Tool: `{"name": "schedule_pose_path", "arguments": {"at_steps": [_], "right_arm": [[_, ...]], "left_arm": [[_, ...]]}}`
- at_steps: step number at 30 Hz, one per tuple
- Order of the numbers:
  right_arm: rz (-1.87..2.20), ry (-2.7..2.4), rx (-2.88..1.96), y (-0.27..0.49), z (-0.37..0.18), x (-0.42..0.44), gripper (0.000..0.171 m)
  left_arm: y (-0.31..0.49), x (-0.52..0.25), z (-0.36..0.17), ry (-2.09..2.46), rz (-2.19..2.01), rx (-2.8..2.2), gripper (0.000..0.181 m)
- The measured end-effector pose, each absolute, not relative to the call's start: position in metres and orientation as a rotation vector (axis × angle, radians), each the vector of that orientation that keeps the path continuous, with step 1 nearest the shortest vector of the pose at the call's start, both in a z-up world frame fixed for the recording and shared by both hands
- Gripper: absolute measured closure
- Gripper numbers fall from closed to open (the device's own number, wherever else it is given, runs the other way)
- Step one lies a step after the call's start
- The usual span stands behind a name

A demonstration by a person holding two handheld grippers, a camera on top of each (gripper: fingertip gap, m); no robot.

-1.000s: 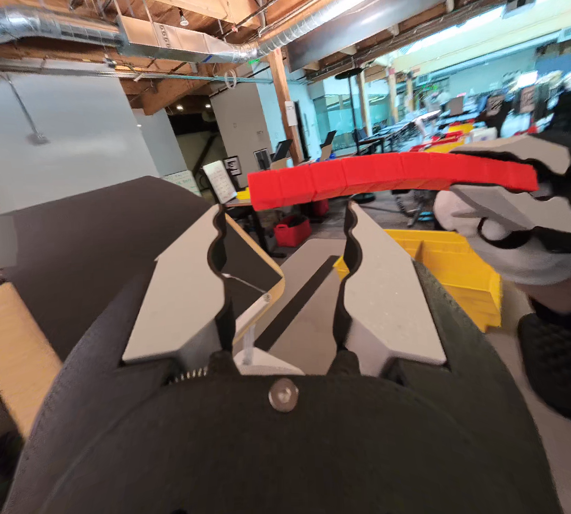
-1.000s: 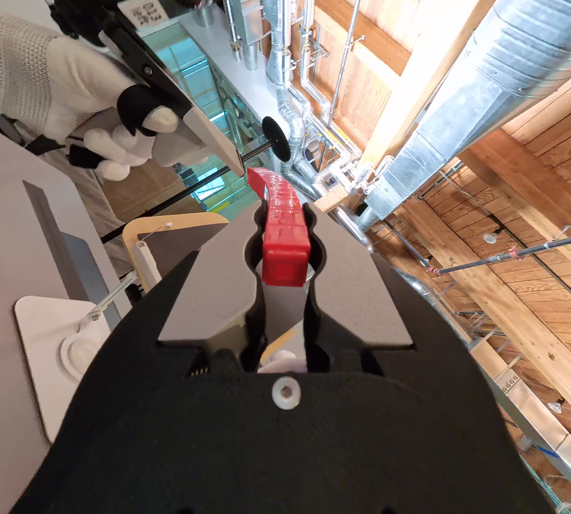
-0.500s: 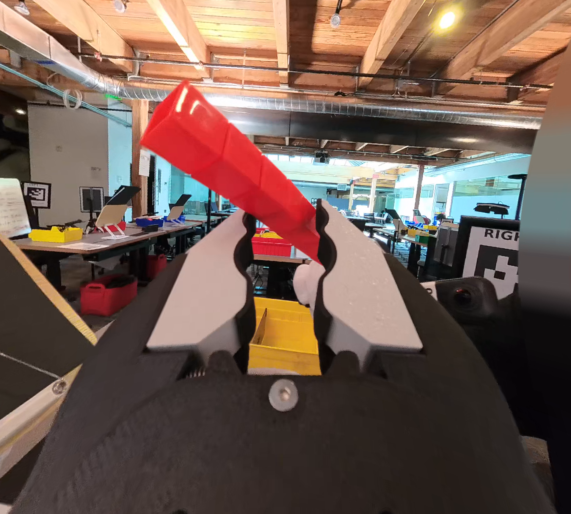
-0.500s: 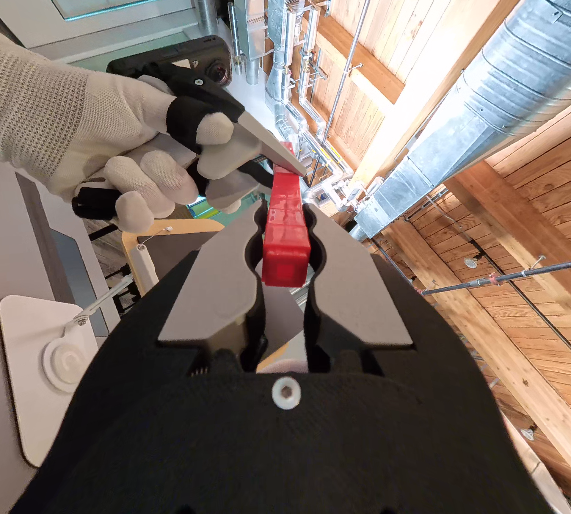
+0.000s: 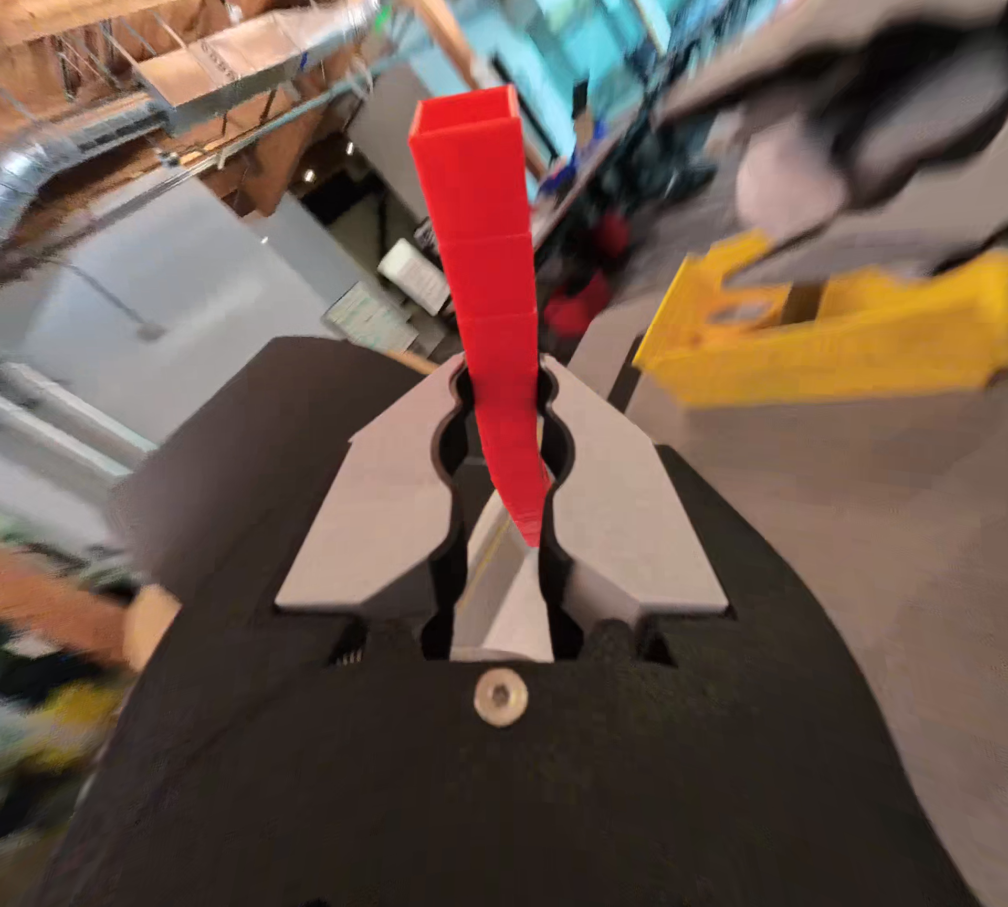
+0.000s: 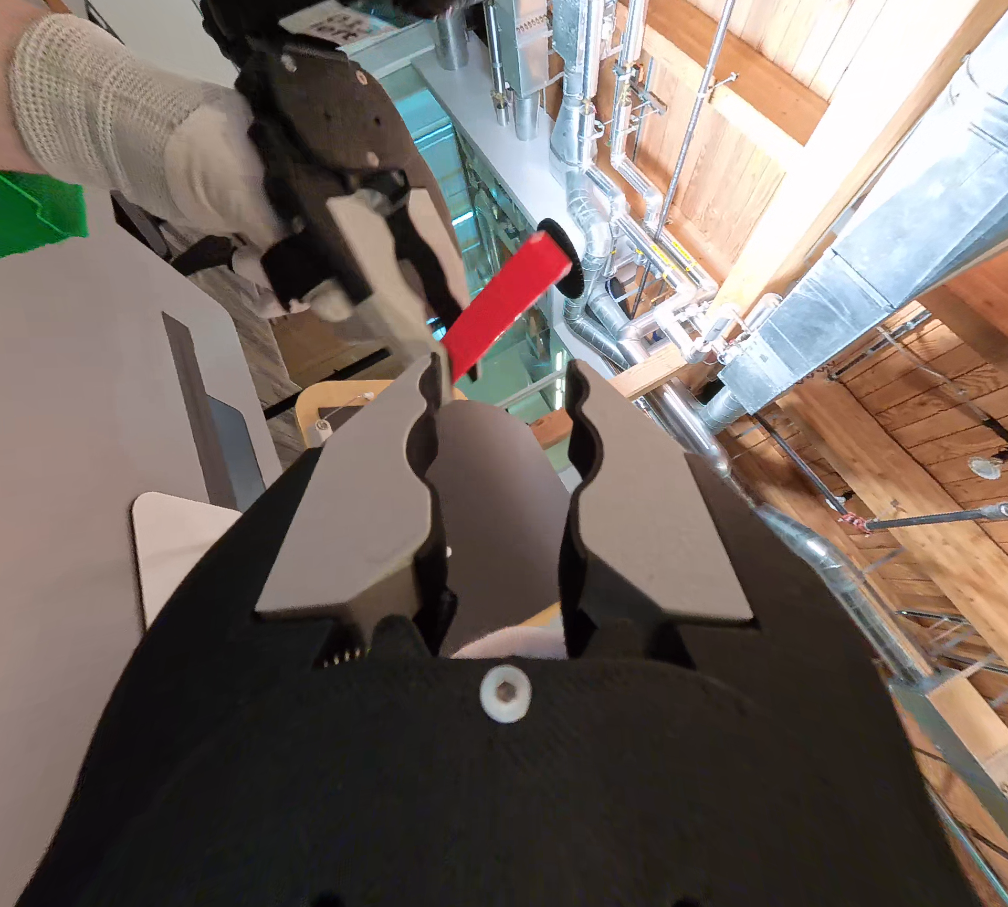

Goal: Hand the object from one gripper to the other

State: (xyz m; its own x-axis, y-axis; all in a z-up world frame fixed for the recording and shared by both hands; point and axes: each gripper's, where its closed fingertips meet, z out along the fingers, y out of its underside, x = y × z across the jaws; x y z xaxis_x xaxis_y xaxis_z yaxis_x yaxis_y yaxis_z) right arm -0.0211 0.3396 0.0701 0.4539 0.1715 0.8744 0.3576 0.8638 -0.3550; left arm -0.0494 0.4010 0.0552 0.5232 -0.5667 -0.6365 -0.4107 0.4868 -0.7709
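From the left wrist view, we see the left gripper (image 5: 504,423) clamped on the red bar (image 5: 483,253), its grey fingers (image 5: 398,488) pinching the lower end. The bar's long axis runs straight out along the fingers and up past the tips. It's a hollow square tube of glossy plastic, faint seams dividing it into segments, the far end open. Behind it, all blurred, sits a yellow bin (image 5: 818,335).

Over to the right wrist view: the right gripper (image 6: 502,390) stands wide apart and holds nothing, wavy dark pads lining its matte grey fingers (image 6: 360,499). The bar (image 6: 504,303) lies just ahead and a little left of those tips, slanting up to the right, pinched in the left gripper (image 6: 436,335), which a white knit glove (image 6: 136,139) carries. The two grippers' tips look nearly touching, and we can't tell for sure.

We judge the handover made. What counts now is drawing the two apart along the bar's axis without knocking it.
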Motion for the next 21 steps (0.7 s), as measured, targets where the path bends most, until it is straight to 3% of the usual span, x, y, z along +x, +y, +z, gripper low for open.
{"name": "schedule_pose_path", "arguments": {"at_steps": [4, 8, 16, 21], "right_arm": [[-0.124, -1.180, -0.550, 0.336, 0.066, -0.023, 0.119], [-0.280, -1.357, -0.592, 0.348, 0.037, -0.028, 0.121], [-0.377, -1.482, -0.652, 0.359, 0.010, -0.030, 0.146], [-0.359, -1.514, -0.691, 0.361, 0.005, -0.029, 0.151]], "left_arm": [[0.406, -0.045, 0.015, 1.325, 0.270, -1.150, 0.161], [0.399, -0.034, -0.002, 1.441, 0.361, -1.136, 0.161], [0.404, -0.033, -0.017, 1.513, 0.555, -1.131, 0.161], [0.406, -0.033, -0.018, 1.520, 0.584, -1.124, 0.161]]}}
